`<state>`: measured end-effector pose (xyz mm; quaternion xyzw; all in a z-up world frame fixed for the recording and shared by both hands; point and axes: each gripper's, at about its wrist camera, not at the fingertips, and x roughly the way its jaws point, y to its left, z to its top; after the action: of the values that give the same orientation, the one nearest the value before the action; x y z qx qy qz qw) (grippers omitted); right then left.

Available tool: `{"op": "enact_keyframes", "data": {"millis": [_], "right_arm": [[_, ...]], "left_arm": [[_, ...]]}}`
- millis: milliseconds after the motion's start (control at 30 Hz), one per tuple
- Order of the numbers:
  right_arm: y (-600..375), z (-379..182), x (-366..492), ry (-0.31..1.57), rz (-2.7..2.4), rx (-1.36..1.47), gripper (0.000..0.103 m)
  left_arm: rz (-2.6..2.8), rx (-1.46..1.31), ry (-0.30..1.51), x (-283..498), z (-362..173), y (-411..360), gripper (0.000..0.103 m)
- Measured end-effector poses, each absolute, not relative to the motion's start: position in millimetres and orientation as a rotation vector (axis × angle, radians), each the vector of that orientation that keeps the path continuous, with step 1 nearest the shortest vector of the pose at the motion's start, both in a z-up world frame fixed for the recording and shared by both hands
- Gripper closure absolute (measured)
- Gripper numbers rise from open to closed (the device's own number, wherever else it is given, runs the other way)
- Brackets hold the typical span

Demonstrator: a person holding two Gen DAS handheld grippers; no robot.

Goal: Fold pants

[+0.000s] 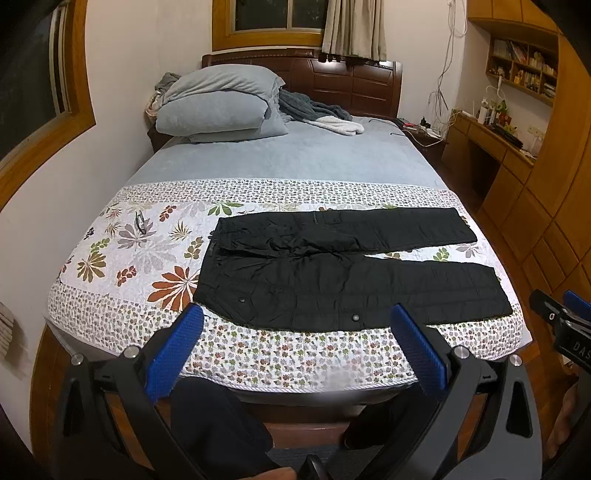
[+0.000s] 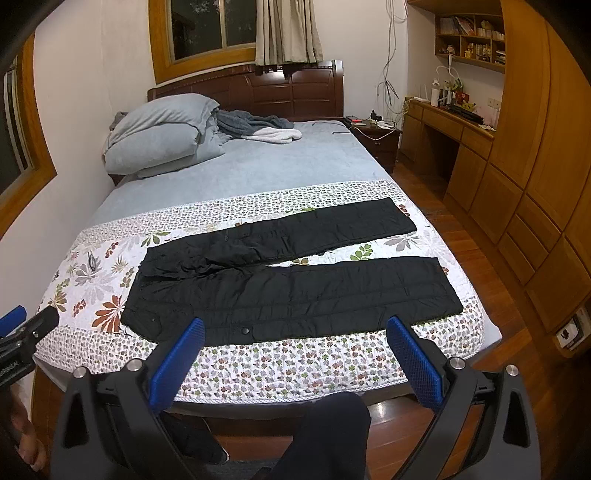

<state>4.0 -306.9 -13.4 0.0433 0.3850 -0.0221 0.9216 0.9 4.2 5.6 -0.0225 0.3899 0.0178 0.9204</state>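
Both grippers gape wide and hold nothing: the left gripper (image 1: 296, 315) and right gripper (image 2: 295, 328) hover short of the bed's foot, clear of the black quilted pants (image 1: 332, 269) spread flat across the floral quilt (image 1: 122, 251).

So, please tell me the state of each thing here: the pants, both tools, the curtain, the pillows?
pants: unfolded, flat on the quilt, legs apart
left tool: open, holds nothing
right tool: open, holds nothing
curtain: drawn to one side
pillows: stacked at the headboard
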Motion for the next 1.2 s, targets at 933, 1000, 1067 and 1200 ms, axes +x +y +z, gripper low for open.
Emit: {"op": "enact_keyframes", "data": {"millis": [933, 1000, 1067, 1200], "right_arm": [[-306.7, -15.1, 2.3, 0.794, -0.042, 0.093, 0.003], [-305.2, -15.9, 3.4, 0.797, -0.043, 0.093, 0.003], [-304.7, -16.5, 4.2, 0.798, -0.043, 0.093, 0.003], [-304.9, -16.8, 4.3, 0.798, -0.043, 0.094, 0.003]], "left_arm": [[0.043, -0.044, 0.797, -2.1, 6.4, 5.4, 0.003], [0.045, -0.044, 0.799, -2.0, 6.1, 6.3, 0.003], [0.046, -0.045, 0.799, -1.5, 6.0, 6.6, 0.003], [0.044, -0.045, 0.799, -1.6, 5.7, 6.8, 0.003]]}}
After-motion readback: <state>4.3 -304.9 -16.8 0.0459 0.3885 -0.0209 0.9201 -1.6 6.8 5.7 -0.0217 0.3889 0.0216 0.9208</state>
